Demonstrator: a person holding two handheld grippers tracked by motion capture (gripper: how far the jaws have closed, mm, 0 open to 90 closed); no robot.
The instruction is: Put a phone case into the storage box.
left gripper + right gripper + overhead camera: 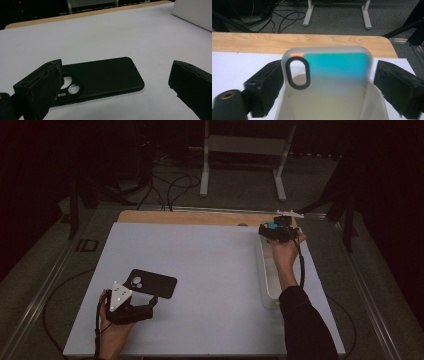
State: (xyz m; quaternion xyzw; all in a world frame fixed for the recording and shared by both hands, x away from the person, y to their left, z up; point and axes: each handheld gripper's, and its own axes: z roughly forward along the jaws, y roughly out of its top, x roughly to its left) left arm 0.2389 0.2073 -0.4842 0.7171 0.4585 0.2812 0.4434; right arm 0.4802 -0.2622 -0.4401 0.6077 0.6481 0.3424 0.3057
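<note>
A black phone case (159,284) lies flat on the white sheet at the front left, camera cut-out towards me. My left gripper (150,307) rests just in front of it, open; in the left gripper view the black case (105,75) lies a little beyond its spread jaws (116,65). At the back right my right gripper (277,231) is over the far end of a white tray (270,275). A translucent teal-tinted phone case (332,75) stands upright in the tray (375,100) between the jaws of the right gripper (328,67). A thin gap shows at the right jaw.
The white sheet (200,265) covers most of a wooden table whose bare edge (190,217) runs along the back. A white metal stand (240,150) and loose cables (170,187) are on the floor behind. The tray's wall (195,15) shows far off in the left gripper view.
</note>
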